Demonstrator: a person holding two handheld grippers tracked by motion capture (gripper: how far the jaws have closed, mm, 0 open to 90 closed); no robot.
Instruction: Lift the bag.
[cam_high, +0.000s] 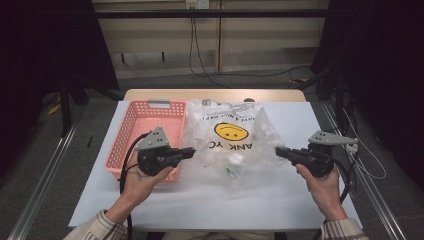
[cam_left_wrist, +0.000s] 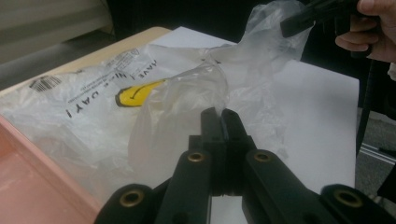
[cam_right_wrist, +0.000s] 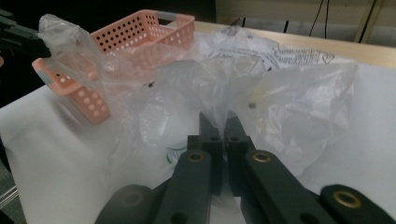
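High view, bag (cam_high: 225, 135) contents unclear, both tongs pinching

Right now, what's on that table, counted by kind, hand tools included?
Plastic bag, clear with a yellow smiley: 1
Pink basket: 1
Grippers: 2, the left gripper and the right gripper, each shut on a bag edge
Total: 4

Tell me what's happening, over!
Left gripper and right gripper each shut on the clear plastic bag with yellow smiley face. Pink perforated plastic basket beside it. Nothing blocking.
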